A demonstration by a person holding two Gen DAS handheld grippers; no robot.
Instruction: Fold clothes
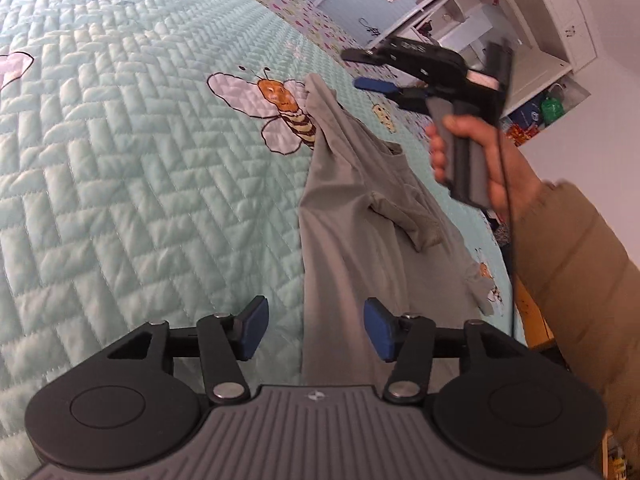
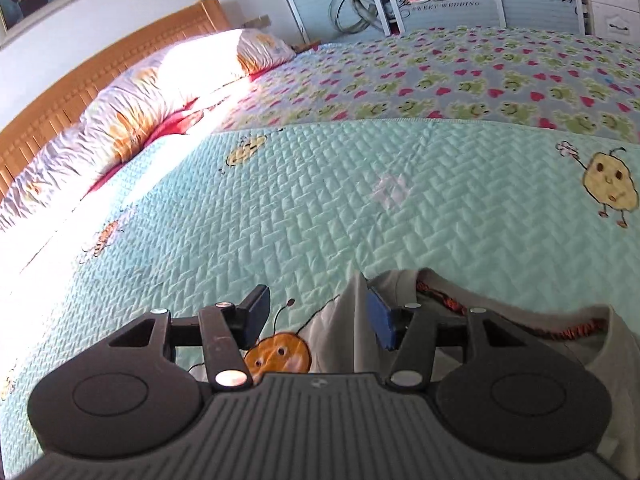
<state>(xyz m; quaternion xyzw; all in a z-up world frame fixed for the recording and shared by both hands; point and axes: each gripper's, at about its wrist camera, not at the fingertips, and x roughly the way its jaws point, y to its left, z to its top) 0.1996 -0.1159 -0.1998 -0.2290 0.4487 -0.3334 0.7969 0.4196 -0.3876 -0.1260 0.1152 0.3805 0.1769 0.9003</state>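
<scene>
Below left tongs (image 1: pixel 316 330), grey garment (image 1: pixel 352 216), unheld

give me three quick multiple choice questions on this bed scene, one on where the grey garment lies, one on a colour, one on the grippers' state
1. The grey cotton garment lies on:
A. the mint-green quilted bedspread
B. the floor
C. a chair

2. The rubber pads on the gripper fingers are:
A. red
B. blue
C. white

3. The left gripper and right gripper are:
A. both open, gripping nothing
B. both clamped on cloth
C. one open, one shut

Key: 1 A, the quilt shows on both sides of it. 2 B, blue shows in both wrist views. 3 A, a clear gap between each pair of pads.
</scene>
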